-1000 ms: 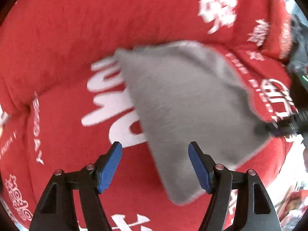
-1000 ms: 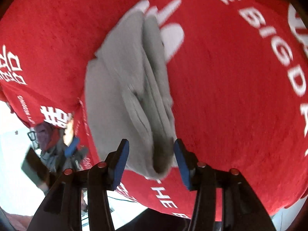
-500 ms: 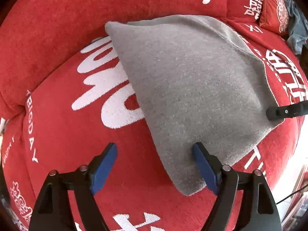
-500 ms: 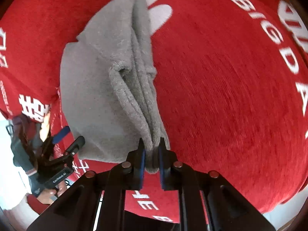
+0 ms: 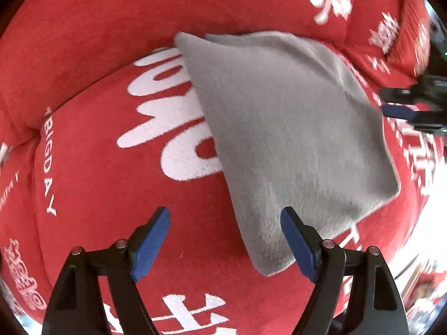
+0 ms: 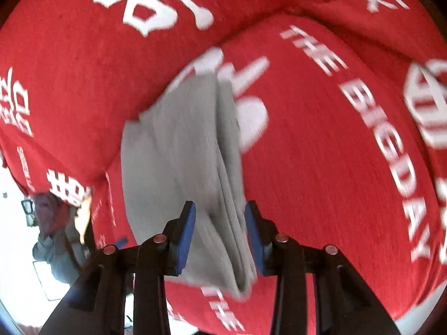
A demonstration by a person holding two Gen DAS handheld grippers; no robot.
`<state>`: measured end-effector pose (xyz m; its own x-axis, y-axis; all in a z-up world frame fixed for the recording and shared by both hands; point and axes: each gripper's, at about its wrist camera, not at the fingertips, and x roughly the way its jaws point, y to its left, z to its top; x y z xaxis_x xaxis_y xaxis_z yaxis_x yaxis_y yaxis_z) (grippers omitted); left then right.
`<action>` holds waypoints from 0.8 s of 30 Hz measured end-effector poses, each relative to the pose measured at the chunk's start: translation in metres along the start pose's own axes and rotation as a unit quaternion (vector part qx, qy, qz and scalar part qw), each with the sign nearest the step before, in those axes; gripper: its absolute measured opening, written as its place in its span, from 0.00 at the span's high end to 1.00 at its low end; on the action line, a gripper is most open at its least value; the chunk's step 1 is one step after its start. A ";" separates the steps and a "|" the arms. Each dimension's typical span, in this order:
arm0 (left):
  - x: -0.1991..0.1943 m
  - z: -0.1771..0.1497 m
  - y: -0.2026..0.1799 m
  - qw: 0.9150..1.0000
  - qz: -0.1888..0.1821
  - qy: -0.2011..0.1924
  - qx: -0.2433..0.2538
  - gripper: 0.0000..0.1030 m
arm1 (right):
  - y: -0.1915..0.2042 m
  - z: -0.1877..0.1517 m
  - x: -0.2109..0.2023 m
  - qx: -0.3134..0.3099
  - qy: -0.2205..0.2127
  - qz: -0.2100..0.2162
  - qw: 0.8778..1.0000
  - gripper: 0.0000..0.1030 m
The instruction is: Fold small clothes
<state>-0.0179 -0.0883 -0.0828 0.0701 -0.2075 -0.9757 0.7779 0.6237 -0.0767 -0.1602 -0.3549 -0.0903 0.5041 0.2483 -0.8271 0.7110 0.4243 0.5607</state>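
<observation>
A folded grey cloth lies on a red cushion printed with white letters. My left gripper hovers open over the cloth's near corner, and its right finger overlaps the cloth's edge. In the right wrist view the cloth shows its stacked folded edges. That layered end runs between the pads of my right gripper, whose jaws are opening and do not press on it. The right gripper also shows at the cloth's right edge in the left wrist view.
The red cushion fills both views, with a raised red back cushion behind it. Past its left edge a person stands on a pale floor. A dark object lies at the cushion's far right.
Half a second ago my right gripper was shut on the cloth's folded end; now its jaws stand apart and it has drawn back. My left gripper opened a little wider and stayed put.
</observation>
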 end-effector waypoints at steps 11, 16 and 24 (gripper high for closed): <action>0.012 0.037 0.015 0.997 0.014 0.002 -0.080 0.20 | 0.019 0.041 0.059 -0.091 0.039 -0.139 0.985 0.90; 0.013 0.036 0.012 0.996 0.015 0.003 -0.083 0.20 | 0.008 0.033 0.042 -0.080 0.039 -0.124 0.988 0.90; 0.014 0.036 0.013 0.996 0.015 0.007 -0.084 0.20 | -0.020 0.011 0.015 -0.028 0.037 -0.085 0.995 0.89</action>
<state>0.0159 -0.1107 -0.0898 0.0819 -0.1775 -0.9807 0.6603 0.7468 -0.0800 -0.1614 -0.3688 -0.1138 0.3399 0.2313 -0.9116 0.7538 0.5126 0.4112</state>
